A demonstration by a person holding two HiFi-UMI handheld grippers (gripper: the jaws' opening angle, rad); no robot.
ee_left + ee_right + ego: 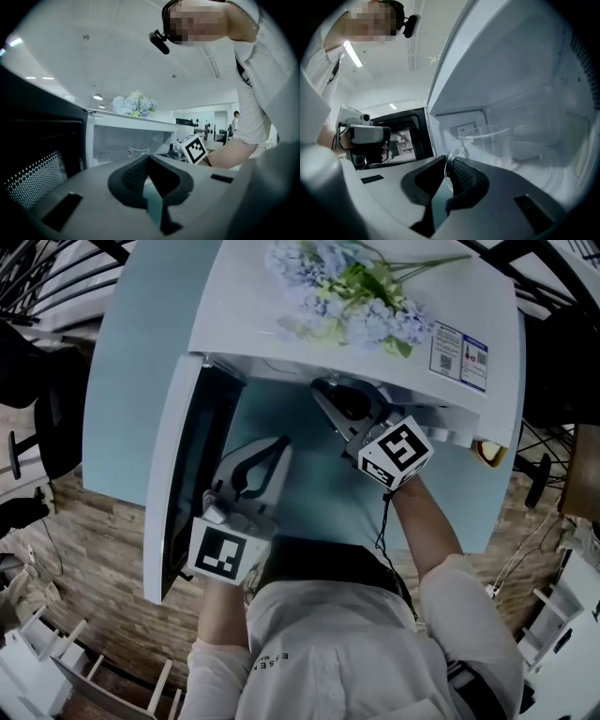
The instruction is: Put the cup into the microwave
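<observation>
A white microwave (pixel 281 306) stands with its door (pixel 183 474) swung open to the left. My right gripper (pixel 449 161) reaches into the cavity (pixel 525 108), shut on the handle of a clear glass cup (pixel 487 143). The cup's body hangs just past the fingertips, low over the cavity floor. In the head view the right gripper (pixel 330 397) goes in under the microwave's top edge, which hides the cup. My left gripper (pixel 278 444) stays outside beside the door, shut and empty. In the left gripper view, the left gripper (pixel 148 159) faces the cup (pixel 138 151) inside the cavity.
A bunch of pale blue artificial flowers (pixel 356 296) lies on top of the microwave. The microwave sits on a light blue table (pixel 122 362). The open door's dark mesh window (pixel 33 180) is close on the left gripper's left. Wood floor (pixel 94 559) surrounds the table.
</observation>
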